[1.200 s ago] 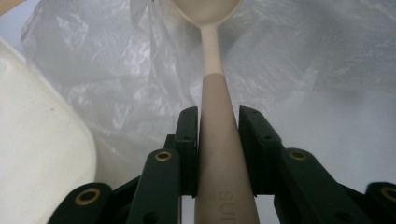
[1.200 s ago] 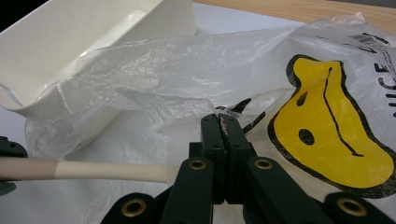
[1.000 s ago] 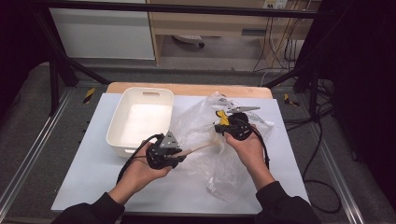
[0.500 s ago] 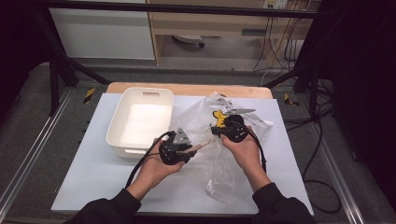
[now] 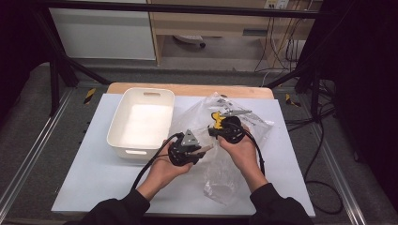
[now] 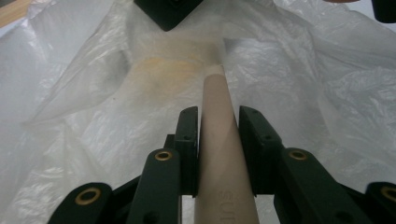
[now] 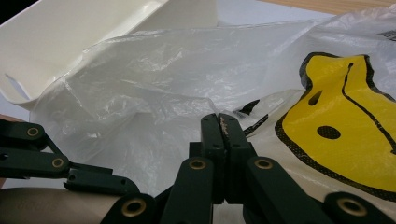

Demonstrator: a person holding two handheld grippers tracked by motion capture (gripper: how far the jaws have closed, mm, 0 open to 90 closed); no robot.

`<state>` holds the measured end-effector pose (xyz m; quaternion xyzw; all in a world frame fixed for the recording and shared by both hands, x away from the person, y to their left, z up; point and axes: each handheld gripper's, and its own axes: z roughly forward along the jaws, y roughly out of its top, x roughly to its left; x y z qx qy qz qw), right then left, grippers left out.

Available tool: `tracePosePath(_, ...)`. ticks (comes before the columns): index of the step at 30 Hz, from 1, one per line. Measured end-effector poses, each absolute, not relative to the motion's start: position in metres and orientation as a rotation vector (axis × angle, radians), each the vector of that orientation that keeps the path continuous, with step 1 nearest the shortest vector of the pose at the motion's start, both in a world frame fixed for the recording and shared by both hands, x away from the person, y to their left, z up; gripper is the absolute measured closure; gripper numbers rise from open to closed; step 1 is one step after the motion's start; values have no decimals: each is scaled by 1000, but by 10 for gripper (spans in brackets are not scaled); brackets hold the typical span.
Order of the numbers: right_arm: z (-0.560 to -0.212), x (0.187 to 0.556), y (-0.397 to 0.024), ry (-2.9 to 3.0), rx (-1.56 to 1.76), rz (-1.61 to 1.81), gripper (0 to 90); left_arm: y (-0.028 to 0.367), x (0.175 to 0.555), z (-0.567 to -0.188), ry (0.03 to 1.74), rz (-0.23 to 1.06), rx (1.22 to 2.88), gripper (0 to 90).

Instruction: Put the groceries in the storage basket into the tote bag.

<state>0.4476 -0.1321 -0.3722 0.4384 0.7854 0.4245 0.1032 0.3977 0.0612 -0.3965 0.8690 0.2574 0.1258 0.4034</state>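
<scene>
My left gripper (image 5: pixel 201 149) (image 6: pixel 218 122) is shut on a beige tapered rod (image 6: pixel 219 158) (image 5: pixel 206 147). The rod points right, with its far end under the film of a crumpled clear plastic bag (image 5: pixel 220 180) (image 6: pixel 93 116). Close to the right, my right gripper (image 5: pixel 212 133) (image 7: pixel 219 122) has its jaws pressed together on a fold of that bag (image 7: pixel 140 74), holding it raised. A yellow printed figure (image 7: pixel 345 135) (image 5: pixel 216 117) shows on the bag beside the right jaws. The left gripper (image 7: pixel 46 158) is at the lower left of the right gripper view.
A white rectangular tub (image 5: pixel 117 129) (image 7: pixel 56 42) stands at the left, touching the bag. A greyish item (image 5: pixel 234 112) lies at the bag's far end. Everything rests on a white mat (image 5: pixel 94 173) over a wooden table (image 5: pixel 187 89). Cables hang at the right.
The left hand has carried the rod to the right and a little down, up to the bag and the right gripper. The right gripper has stayed put with the bag.
</scene>
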Motion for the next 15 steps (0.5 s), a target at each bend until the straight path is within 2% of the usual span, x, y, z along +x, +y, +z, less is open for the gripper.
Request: tracePosePath(15,-377,445,-126,2338,1282,1250,900,46,405,-407,625,319,2153,694)
